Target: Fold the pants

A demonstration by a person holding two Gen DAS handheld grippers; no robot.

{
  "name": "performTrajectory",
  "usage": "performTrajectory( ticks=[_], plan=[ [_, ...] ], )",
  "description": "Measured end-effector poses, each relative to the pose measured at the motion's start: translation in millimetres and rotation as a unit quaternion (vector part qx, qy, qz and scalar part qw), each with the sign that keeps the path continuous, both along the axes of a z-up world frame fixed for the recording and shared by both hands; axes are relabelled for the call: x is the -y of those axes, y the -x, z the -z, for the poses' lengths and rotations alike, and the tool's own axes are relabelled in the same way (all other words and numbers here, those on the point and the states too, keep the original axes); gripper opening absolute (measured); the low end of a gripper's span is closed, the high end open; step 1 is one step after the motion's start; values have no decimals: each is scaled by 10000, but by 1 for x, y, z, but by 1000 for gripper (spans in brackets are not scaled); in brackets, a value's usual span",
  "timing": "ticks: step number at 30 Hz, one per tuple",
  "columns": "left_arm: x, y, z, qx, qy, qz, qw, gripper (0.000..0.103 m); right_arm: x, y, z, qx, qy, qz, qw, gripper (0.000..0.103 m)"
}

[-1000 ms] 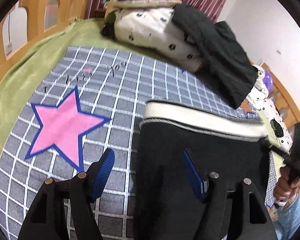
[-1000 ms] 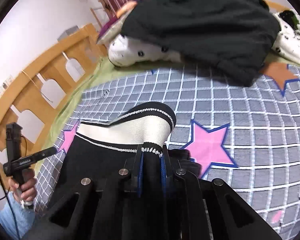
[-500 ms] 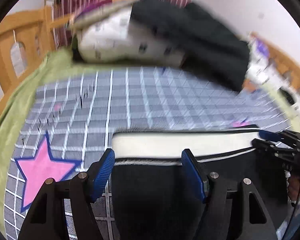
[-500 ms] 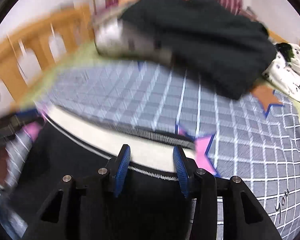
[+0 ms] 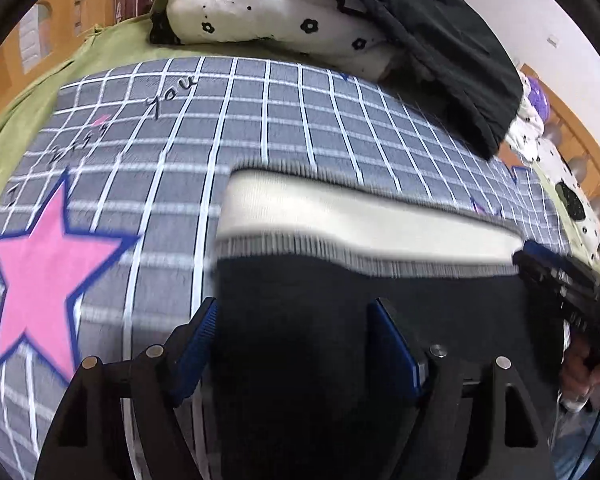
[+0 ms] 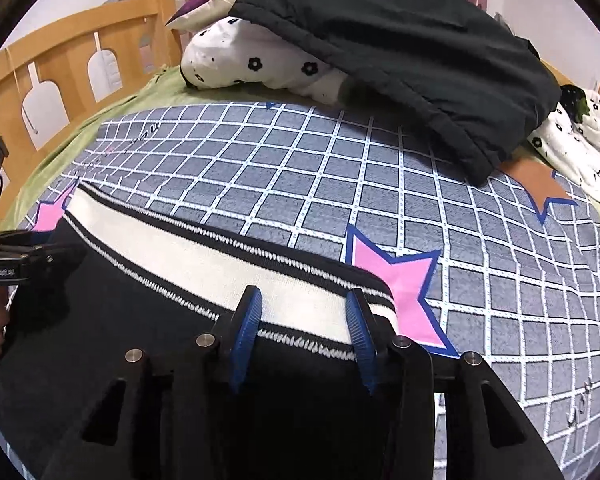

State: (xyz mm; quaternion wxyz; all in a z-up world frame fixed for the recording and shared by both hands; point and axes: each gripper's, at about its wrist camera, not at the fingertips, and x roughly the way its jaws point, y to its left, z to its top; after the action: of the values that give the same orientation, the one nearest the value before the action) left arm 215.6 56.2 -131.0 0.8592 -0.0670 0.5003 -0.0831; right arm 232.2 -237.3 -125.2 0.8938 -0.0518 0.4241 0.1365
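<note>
Black pants [image 5: 340,320] with a wide white waistband [image 5: 340,216] lie flat on the grey checked bed cover. My left gripper [image 5: 292,340] is open, its blue pads over the pants' left side, just below the waistband. My right gripper [image 6: 304,332] is open over the waistband [image 6: 204,256] near its right end. The pants [image 6: 120,340] fill the lower left of the right wrist view. Each gripper shows at the edge of the other's view, the right one [image 5: 556,276] and the left one [image 6: 16,260].
A white flowered pillow [image 6: 260,64] and a dark garment [image 6: 400,48] are piled at the head of the bed. A wooden bed rail [image 6: 60,68] runs along the left. Pink stars [image 5: 44,272] mark the checked cover [image 6: 340,168]; green sheet [image 5: 28,100] borders it.
My right gripper was shut on the waistband a second ago; it has let go and opened. The waistband, bunched and lifted before, now lies stretched flat. Both grippers swung across the pants.
</note>
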Motion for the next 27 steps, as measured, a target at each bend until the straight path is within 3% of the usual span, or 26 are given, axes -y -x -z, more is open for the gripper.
performTrajectory(
  ticks=[5,9,13,15,18,20,22,27],
  plan=[
    [12,50,-5,-88,-367,358,9986,73,0,40,-11,-81,316,-184,9993,48],
    [6,93,-9,-247,45,212,9995,72,-2,72,-12,-336,693,-219,9968,48],
    [1,132,-9,-136,87,189,9997,72,2,99,-15,-705,499,-116,9962,48],
    [-3,152,-4,-281,236,226,9991,72,3,114,-12,-863,442,-83,9953,50],
    [-3,177,4,-382,224,255,9987,72,1,139,-9,-841,584,-140,9946,50],
    [1,194,5,-357,-7,358,9987,70,3,153,-8,-811,594,-73,9949,50],
    [7,212,0,-70,-518,467,9975,68,7,165,-8,-909,514,-20,9945,50],
    [19,231,-5,485,-1785,569,9811,66,18,182,-12,-920,367,153,9950,50]
  ],
)
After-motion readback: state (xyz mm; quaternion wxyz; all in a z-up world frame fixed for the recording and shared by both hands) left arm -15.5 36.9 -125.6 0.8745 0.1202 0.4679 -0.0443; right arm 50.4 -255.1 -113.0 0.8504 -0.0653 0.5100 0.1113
